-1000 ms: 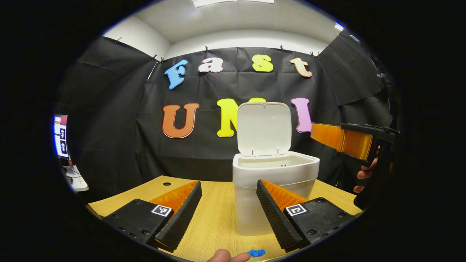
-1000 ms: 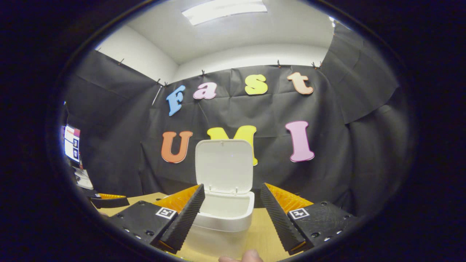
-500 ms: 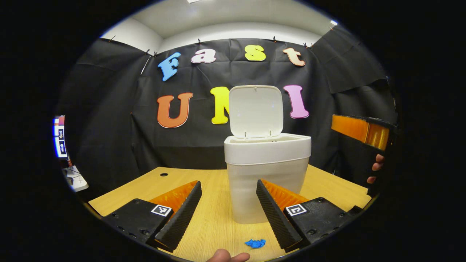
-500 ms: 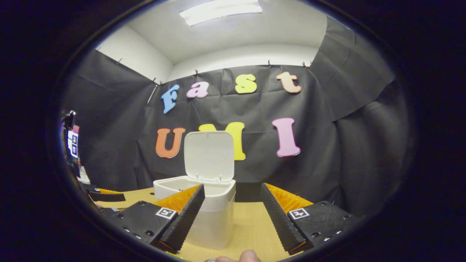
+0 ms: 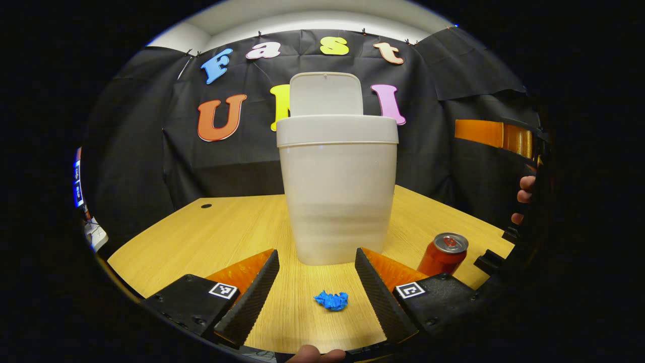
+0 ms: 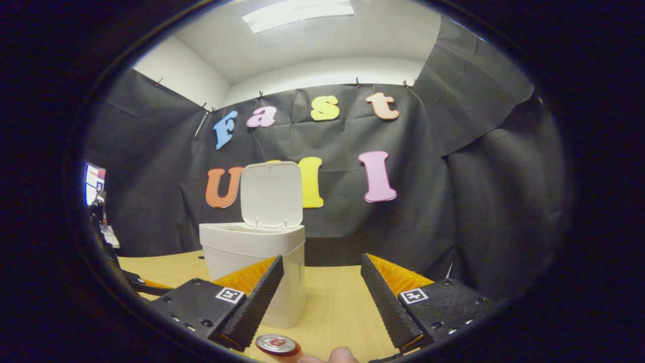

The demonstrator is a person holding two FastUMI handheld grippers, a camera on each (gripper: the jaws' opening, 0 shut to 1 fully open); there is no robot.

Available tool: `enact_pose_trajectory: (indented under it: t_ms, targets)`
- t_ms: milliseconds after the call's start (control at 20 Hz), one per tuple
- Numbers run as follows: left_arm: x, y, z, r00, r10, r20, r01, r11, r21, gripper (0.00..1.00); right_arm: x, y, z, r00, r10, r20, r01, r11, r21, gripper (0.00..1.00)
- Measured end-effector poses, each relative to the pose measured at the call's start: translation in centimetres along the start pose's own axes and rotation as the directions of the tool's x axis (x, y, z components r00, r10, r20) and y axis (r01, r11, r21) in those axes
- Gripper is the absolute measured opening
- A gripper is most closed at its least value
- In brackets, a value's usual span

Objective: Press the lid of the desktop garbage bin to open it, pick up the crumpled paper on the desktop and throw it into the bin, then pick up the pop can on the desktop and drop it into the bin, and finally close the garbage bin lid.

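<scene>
Low over the worktop [image 5: 221, 227], the left claw [image 5: 316, 295] stands spread and empty, with the blue crumpled paper [image 5: 331, 300] lying on the wood between its fingers, touching neither. Just beyond it the white garbage bin [image 5: 337, 186] rises so tall in the left gripper view that its inside is hidden; only the upper part of the raised lid [image 5: 326, 94] clears the rim. To the right of the bin stands the red pop can [image 5: 443, 254], upright, its base cut off behind the claw's right finger. At the far right the other claw's finger and a hand's fingertips [image 5: 522, 199] are partly lost in the dark edge. In the right gripper view the right claw [image 6: 322, 297] is likewise spread and empty, the bin [image 6: 254, 262] to its left with the lid [image 6: 272, 194] standing open, and only the can's top [image 6: 276, 345] shows at the bottom edge.
</scene>
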State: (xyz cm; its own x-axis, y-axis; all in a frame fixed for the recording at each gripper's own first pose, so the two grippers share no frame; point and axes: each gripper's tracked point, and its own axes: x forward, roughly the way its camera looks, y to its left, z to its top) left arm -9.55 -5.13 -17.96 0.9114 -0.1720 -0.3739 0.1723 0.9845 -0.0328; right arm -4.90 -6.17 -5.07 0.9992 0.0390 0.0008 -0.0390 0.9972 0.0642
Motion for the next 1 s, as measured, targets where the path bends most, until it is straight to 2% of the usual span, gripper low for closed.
enact_pose_trajectory:
  t_ms: [150, 550, 850, 1000]
  targets:
    - [0.6, -1.0, -2.4, 0.998, -0.027, -0.065, 0.025, 0.999, -0.036, 0.98, -0.3, -1.1, -1.2, 1.0, -0.009, -0.013, 0.01, 0.999, 0.042, 0.96]
    - [1.9, -1.1, -7.1, 0.98, -0.007, -0.199, -0.014, 0.994, -0.106, 0.99, -0.4, -3.5, -4.9, 0.997, -0.046, -0.063, 0.049, 0.998, 0.043, 0.95]
    - [2.6, -1.0, -8.4, 0.972, 0.011, -0.237, -0.038, 0.993, -0.109, 0.99, -0.4, -4.1, -6.7, 0.994, -0.048, -0.1, 0.052, 0.998, 0.04, 0.93]
    - [2.6, -0.8, -8.8, 0.971, 0.026, -0.237, -0.052, 0.993, -0.103, 0.98, -0.5, -4.1, -7.3, 0.993, -0.047, -0.105, 0.051, 0.998, 0.032, 0.96]
